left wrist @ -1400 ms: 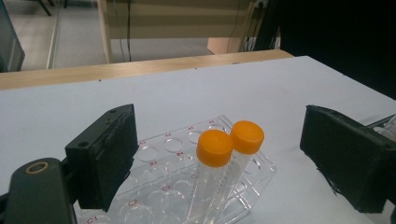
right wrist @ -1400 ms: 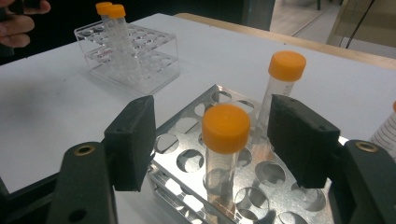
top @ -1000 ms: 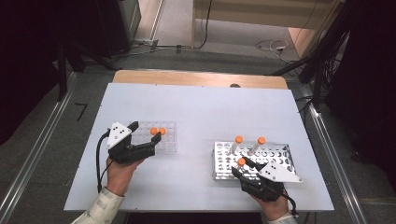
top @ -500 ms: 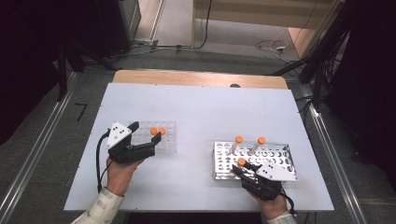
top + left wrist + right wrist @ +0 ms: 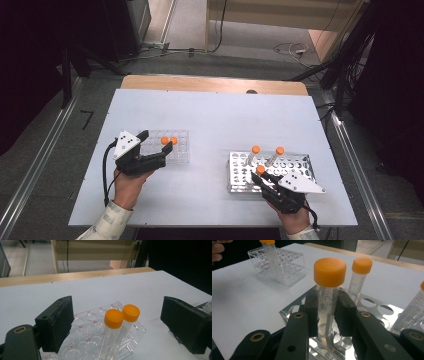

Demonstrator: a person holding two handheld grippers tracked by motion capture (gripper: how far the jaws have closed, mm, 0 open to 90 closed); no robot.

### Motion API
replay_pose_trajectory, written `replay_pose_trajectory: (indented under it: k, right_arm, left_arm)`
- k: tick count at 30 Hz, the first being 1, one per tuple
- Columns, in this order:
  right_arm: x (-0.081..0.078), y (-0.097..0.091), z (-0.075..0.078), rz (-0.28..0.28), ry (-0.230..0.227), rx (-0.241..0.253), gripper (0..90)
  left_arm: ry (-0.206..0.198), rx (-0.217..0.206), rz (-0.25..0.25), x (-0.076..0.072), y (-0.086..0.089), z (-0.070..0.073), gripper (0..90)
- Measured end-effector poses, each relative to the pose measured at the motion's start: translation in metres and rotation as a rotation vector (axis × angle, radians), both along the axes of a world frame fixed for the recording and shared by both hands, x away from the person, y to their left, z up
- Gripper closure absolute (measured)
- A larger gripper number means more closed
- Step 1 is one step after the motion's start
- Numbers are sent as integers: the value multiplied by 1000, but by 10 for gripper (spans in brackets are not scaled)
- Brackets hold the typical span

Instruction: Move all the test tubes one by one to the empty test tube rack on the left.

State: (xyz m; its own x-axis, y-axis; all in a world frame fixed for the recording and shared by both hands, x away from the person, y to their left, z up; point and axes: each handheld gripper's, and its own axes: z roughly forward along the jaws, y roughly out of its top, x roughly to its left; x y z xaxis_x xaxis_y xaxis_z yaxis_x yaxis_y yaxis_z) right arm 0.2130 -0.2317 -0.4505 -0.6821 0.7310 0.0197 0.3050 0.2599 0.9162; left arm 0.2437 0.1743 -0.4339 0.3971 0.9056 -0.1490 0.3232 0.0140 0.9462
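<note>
Orange caps [image 5: 329, 272] top clear tubes [image 5: 325, 307]; the metal rack [image 5: 295, 165] is silvery, the other rack [image 5: 100, 337] clear with red lettering, the desk [image 5: 215, 120] white.

Bare desk [image 5: 215, 120] lies open between the clear rack [image 5: 170, 147] and metal rack [image 5: 295, 167], whose upright tubes [image 5: 252, 155] block passage.

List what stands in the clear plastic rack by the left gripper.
Two orange-capped tubes stand side by side in the clear rack; its other wells look empty. The tubes' lower ends are hard to make out through the plastic.
</note>
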Motion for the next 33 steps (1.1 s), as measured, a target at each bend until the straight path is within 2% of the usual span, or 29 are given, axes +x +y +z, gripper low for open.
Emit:
replay_pose_trajectory:
  k: [7, 15, 22, 33]
  right_arm:
    - [-5, 1, 22, -15, -36, 14, 721]
    - [-7, 7, 42, 12, -71, 46, 722]
    - [-3, 20, 46, 48, -67, 51, 722]
    - [3, 50, 44, 115, -56, 41, 722]
  left_arm:
    - [-2, 0, -2, 0, -1, 0, 111]
    - [-4, -2, -1, -1, -1, 1, 111]
    - [-9, -5, -4, -2, 0, 2, 111]
    - [-20, -10, -16, -4, -2, 5, 114]
